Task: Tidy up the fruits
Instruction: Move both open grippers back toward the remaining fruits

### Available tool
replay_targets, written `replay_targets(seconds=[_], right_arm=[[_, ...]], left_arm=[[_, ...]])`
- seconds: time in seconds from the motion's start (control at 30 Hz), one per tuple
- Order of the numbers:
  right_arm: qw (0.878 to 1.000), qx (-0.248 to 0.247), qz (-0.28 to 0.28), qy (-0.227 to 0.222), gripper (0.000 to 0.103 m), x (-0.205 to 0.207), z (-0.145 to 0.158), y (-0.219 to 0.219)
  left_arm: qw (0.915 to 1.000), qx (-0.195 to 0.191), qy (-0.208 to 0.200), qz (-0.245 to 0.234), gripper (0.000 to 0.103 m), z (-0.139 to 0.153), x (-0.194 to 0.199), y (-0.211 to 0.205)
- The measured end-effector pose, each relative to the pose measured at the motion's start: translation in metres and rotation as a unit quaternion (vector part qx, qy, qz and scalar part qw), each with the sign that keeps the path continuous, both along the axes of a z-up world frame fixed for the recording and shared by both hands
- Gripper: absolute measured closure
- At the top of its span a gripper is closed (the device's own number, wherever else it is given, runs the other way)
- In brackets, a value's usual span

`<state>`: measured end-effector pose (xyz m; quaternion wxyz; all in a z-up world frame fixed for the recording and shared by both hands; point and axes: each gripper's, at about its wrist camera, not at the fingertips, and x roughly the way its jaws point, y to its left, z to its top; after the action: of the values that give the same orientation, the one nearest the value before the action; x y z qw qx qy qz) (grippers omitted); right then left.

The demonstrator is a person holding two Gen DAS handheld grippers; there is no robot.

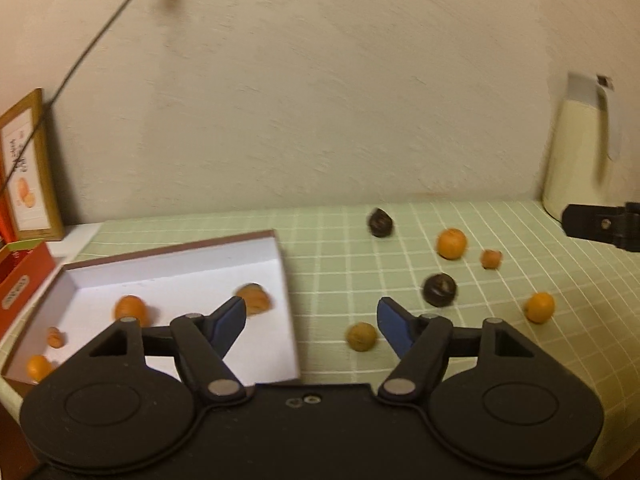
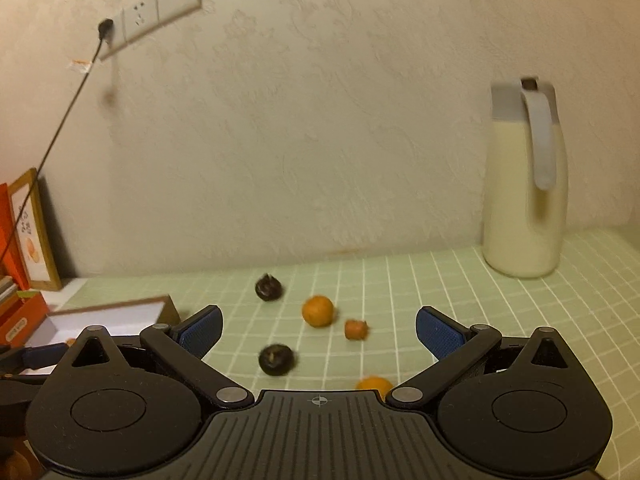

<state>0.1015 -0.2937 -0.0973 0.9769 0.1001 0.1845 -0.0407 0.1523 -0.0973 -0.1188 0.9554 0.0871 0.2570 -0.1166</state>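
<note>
A white open box point(image 1: 180, 276) lies at the left on the green checked cloth point(image 1: 520, 272); several orange and tan fruits lie in it, among them an orange one point(image 1: 130, 309) and a tan one point(image 1: 254, 298). On the cloth lie two dark fruits point(image 1: 439, 289) point(image 1: 380, 222), orange fruits point(image 1: 451, 243) point(image 1: 539, 307) and tan ones point(image 1: 361, 336) point(image 1: 490, 259). My left gripper point(image 1: 312, 320) is open and empty over the box's right edge. My right gripper point(image 2: 318, 330) is open and empty above the loose fruits: a dark one point(image 2: 275, 359) and an orange one point(image 2: 317, 310).
A cream jug point(image 2: 524, 184) with a grey lid stands at the back right by the wall. A framed picture point(image 1: 30, 168) and an orange box point(image 1: 20, 280) stand at the left. A black cable point(image 2: 52, 148) hangs from a wall socket.
</note>
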Motion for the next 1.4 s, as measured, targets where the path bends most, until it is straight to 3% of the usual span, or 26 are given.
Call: replay_targets(seconds=[0.13, 0.27, 0.43, 0.83, 1.4], right_arm=[[1.000, -0.011, -0.003, 0.012, 0.001, 0.001, -0.006, 0.000], [0.999, -0.009, -0.001, 0.031, 0.018, 0.004, -0.013, -0.001], [0.999, -0.006, 0.000, 0.044, 0.020, 0.005, -0.020, -0.003], [0.998, -0.006, 0.003, 0.067, 0.038, 0.013, -0.031, -0.007], [0.996, 0.012, 0.000, 0.088, 0.038, 0.030, -0.043, -0.010]], left_arm=[[0.9998, 0.005, 0.006, -0.016, 0.040, -0.007, -0.001, -0.014], [0.9996, 0.010, 0.013, -0.025, 0.044, -0.014, 0.003, -0.026], [0.9994, 0.012, 0.024, -0.024, 0.048, -0.022, 0.010, -0.034], [0.9986, 0.022, 0.046, -0.012, 0.053, -0.041, 0.027, -0.045], [0.9976, 0.029, 0.062, 0.014, 0.068, -0.064, 0.051, -0.051]])
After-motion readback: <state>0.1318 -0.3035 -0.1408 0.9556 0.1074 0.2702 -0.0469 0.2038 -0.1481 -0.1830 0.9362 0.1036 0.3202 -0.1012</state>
